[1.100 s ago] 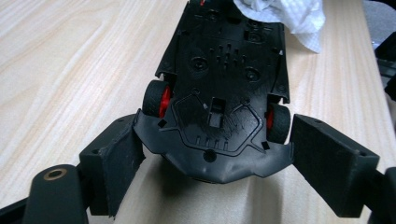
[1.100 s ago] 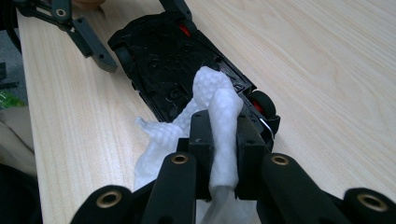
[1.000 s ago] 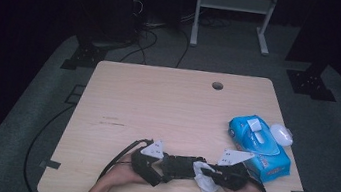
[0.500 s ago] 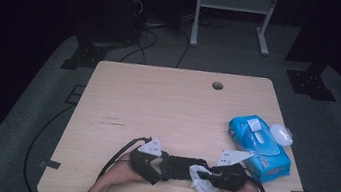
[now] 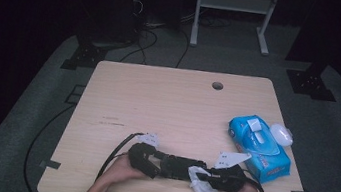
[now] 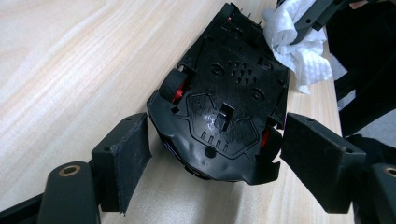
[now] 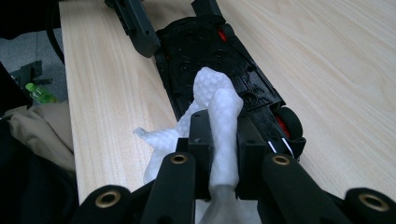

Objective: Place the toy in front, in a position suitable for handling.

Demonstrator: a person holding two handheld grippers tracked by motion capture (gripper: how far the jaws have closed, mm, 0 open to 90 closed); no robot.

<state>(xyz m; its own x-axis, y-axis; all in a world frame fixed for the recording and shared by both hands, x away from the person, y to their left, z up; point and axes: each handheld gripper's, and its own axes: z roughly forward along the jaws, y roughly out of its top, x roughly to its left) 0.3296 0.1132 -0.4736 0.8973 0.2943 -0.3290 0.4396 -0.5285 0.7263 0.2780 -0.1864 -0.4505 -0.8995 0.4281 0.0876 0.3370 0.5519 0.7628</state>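
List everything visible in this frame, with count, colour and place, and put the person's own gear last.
Toy car: one, black with red wheel hubs, underside up, near table edge, between the left gripper's pads.
Wipe: one, white, crumpled, pinched by the right gripper against the car's underside.
Wipes pack: one, blue, right side of table.
White object: one, beside the pack; too small to identify.
Table: one, light wood, with a hole near the far edge.
Left gripper: black, jaws have just been closing around the car.
Right gripper: black, shut on the wipe.
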